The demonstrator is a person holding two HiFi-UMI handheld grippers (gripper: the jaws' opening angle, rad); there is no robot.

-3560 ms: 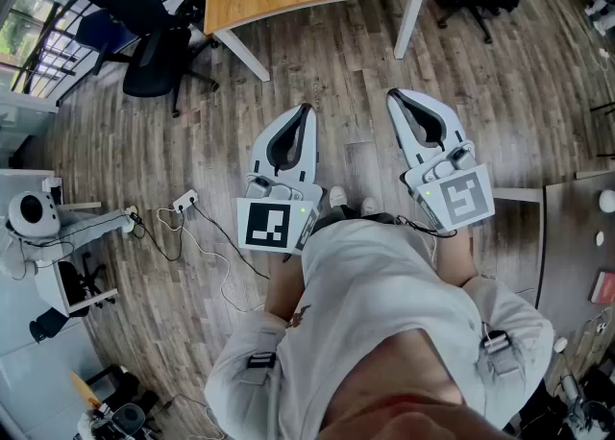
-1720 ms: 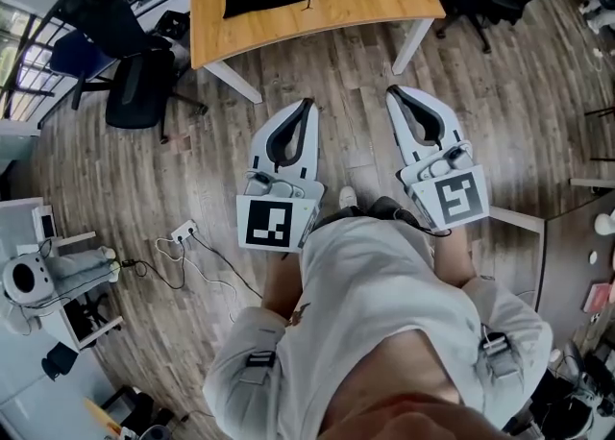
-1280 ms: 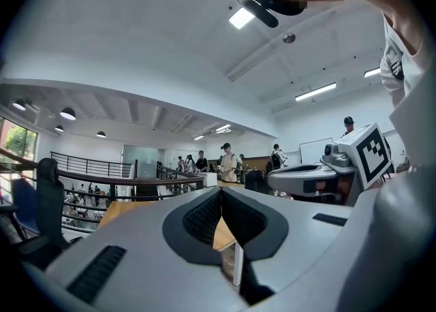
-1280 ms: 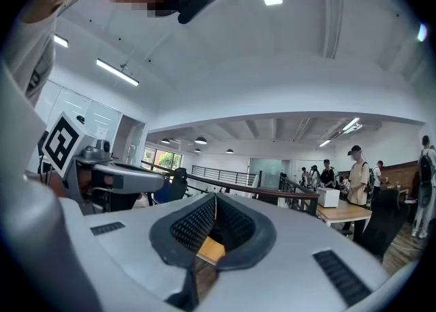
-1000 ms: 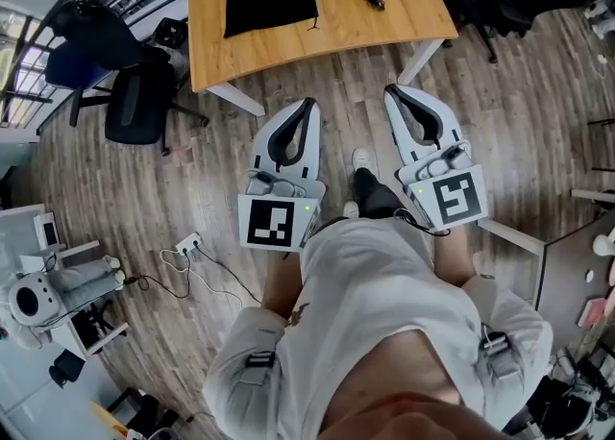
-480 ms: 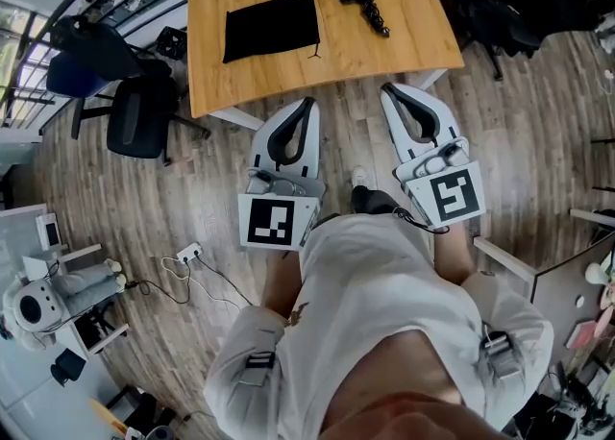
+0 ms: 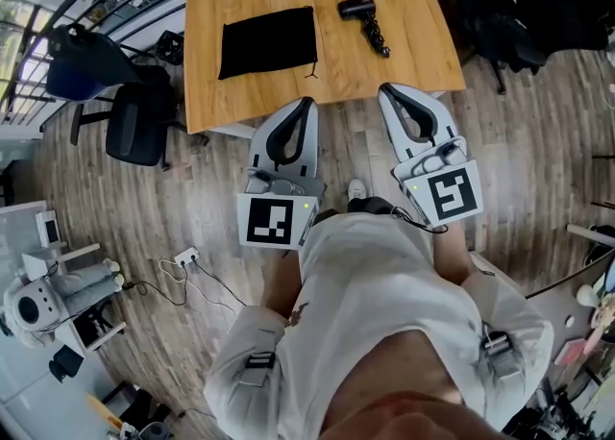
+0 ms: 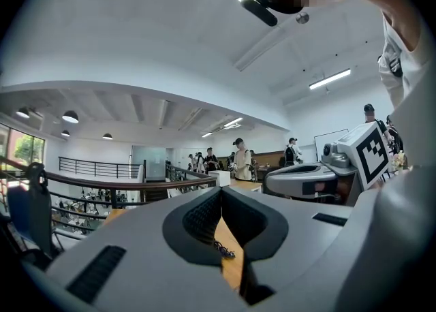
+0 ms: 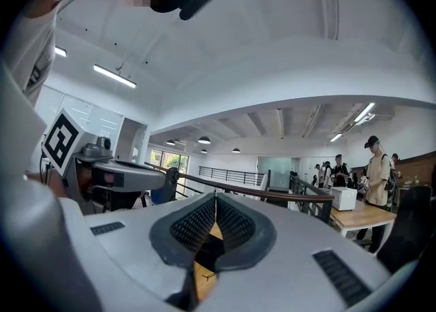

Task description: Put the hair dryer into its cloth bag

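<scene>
Head view: wooden table (image 7: 413,39) sits at 12 o'clock from the person, near edge just past both gripper tips.

Cloth bag (image 7: 267,41), black, lies flat on the table's left half, w/ a thin drawstring (image 7: 310,71) trailing off its corner at 5 o'clock. Hair dryer (image 7: 363,13), black, lies on the tabletop at approx. 2 o'clock from the bag, apart from it, handle running toward 5 o'clock. It is outside the bag, and neither tool touches it.

Left gripper (image 7: 307,102): jaws clenched tip to tip, nothing between them; bag at approx. 11 o'clock from its tips. In the left gripper view only table wood shows through the gap behind the pads, plus a small dark squiggle, prob. the drawstring, too small to be sure.

Right gripper (image 7: 383,88): jaws also clenched, empty; dryer at approx. 12 o'clock from its tips. Right gripper view shows pads meeting, wood visible through the gap behind them.

Both tools are held side by side, near waist height, pointing at the table.

Other stuff: black office chair (image 7: 135,126) at 9 o'clock from the left gripper, another dark chair (image 7: 500,25) at 2 o'clock from the right one, and a power strip (image 7: 183,257) w/ cables on the plank floor (image 7: 538,169) at 7 o'clock.
</scene>
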